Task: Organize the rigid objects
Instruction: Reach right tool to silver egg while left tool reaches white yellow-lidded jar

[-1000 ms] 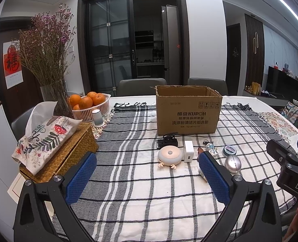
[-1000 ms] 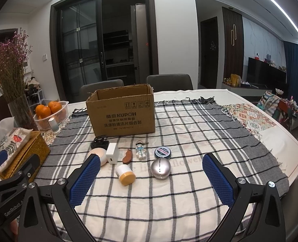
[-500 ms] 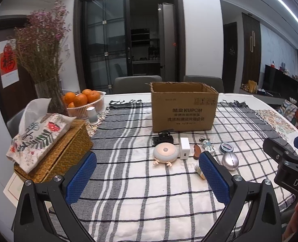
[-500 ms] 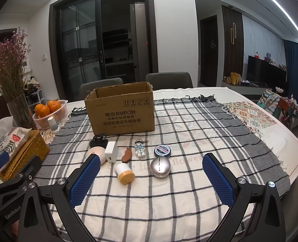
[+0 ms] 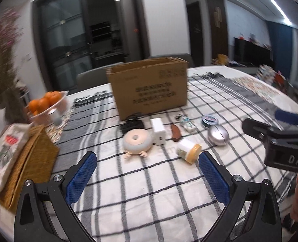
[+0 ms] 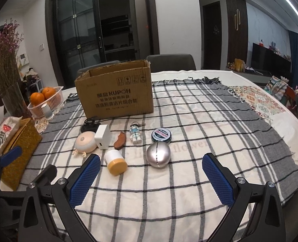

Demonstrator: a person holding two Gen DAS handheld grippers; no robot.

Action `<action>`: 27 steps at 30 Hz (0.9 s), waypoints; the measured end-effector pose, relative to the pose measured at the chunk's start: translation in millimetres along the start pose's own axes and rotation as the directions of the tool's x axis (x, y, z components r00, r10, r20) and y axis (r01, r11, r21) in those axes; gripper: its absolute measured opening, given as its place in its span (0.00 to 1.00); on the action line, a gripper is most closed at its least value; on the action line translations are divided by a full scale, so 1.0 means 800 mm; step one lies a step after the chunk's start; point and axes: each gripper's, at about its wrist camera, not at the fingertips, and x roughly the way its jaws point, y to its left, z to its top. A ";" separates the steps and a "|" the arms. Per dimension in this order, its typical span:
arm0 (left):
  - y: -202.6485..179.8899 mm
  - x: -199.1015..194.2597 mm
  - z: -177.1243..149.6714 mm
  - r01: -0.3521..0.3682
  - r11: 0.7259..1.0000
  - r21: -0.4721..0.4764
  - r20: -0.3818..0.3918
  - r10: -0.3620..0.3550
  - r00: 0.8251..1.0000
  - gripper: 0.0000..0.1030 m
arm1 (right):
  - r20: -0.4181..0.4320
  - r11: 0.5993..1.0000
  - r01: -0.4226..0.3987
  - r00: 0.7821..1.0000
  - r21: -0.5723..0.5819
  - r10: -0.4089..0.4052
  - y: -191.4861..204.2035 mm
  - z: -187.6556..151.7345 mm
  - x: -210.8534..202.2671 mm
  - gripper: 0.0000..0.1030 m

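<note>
Small rigid items, among them a silver egg-shaped case [image 6: 158,154] and a yellow-lidded jar [image 6: 115,162], lie just ahead of the right gripper [image 6: 151,178], before the cardboard box [image 6: 116,95]. Checked tablecloth [image 6: 209,125], round table; dining chairs [image 6: 170,62] and glass doors beyond. Left gripper [image 5: 147,178] and right gripper: spread wide, empty.

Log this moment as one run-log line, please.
phase: approach | left gripper: open, empty | right gripper: open, empty | items: silver egg, yellow-capped jar on its side, on cloth | cardboard box: open-topped
</note>
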 end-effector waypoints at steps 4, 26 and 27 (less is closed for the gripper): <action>-0.007 0.024 -0.001 0.074 0.996 0.054 -0.020 -0.073 0.997 1.00 | -0.010 1.000 -0.009 1.000 -0.013 0.009 -0.003 -0.002 0.020 0.97; -0.034 0.148 -0.002 0.365 0.916 0.166 -0.195 -0.333 0.923 0.71 | -0.200 0.999 -0.044 0.979 0.013 0.046 -0.022 -0.012 0.144 0.81; -0.035 0.151 -0.001 0.370 0.914 0.167 -0.199 -0.337 0.920 0.69 | -0.203 0.999 -0.046 0.978 0.014 0.048 -0.021 -0.012 0.147 0.81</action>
